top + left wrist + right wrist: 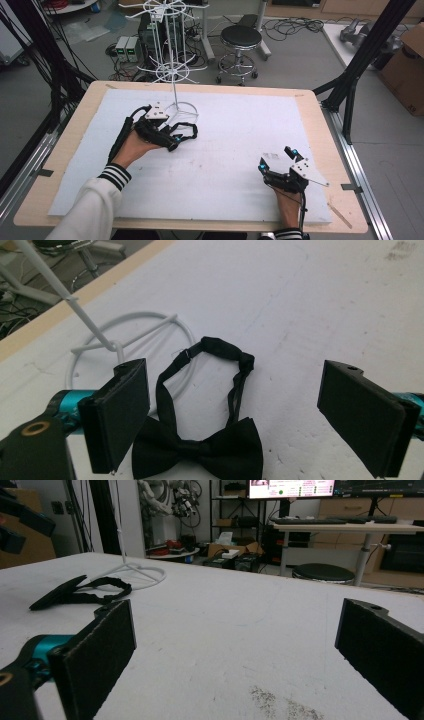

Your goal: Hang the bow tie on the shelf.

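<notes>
You are lining your spread left gripper (235, 415) over the black bow tie (200, 450) lying beside the white rack's base ring (130, 320) (right gripper (235, 660) gapes idle, well apart), so lower and pinch its knot.

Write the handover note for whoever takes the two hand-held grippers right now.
Left hand-held gripper: jaws wide open, poised over the black bow tie, not gripping it.
Right hand-held gripper: open, holding nothing, low over the white mat at the near right.
Bow tie lies flat on the mat, its strap looped toward the round base of the white wire rack.
Done: nothing picked up yet.
Left: probably grasp the bow tie and hang it on the rack.
</notes>
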Motion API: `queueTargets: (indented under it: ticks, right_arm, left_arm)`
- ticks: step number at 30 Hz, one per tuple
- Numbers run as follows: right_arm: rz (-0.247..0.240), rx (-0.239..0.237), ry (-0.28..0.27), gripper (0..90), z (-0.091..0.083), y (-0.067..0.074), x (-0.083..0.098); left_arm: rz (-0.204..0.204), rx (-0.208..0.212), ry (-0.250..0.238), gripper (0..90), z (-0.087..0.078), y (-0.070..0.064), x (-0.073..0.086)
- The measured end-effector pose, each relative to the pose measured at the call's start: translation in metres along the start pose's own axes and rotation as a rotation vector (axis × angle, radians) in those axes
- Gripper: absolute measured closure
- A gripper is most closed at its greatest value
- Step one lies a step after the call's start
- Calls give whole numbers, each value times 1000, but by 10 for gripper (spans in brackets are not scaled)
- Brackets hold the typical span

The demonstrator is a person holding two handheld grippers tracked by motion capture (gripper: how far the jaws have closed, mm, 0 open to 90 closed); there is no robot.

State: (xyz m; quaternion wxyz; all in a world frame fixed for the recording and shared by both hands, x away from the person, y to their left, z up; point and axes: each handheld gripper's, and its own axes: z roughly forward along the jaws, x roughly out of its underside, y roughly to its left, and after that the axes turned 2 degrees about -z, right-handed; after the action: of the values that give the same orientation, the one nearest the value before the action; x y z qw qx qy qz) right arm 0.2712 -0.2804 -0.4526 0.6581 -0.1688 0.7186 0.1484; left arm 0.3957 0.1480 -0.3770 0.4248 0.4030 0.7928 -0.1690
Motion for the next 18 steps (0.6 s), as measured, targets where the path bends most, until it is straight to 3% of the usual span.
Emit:
queueTargets:
  ticks: [3,6,11,18]
  right_arm:
    - [2,-1,-1,18,0,0,0]
    - [1,0,-1,18,0,0,0]
    - [1,0,0,18,0,0,0]
    - [-1,1,0,18,0,0,0]
  left_arm:
    - [-1,4,53,153,9,-2,-1]
    - [43,13,113,183,19,-5,-1]
    - [63,18,141,187,27,-7,1]
    - [54,9,198,233,36,-3,5]
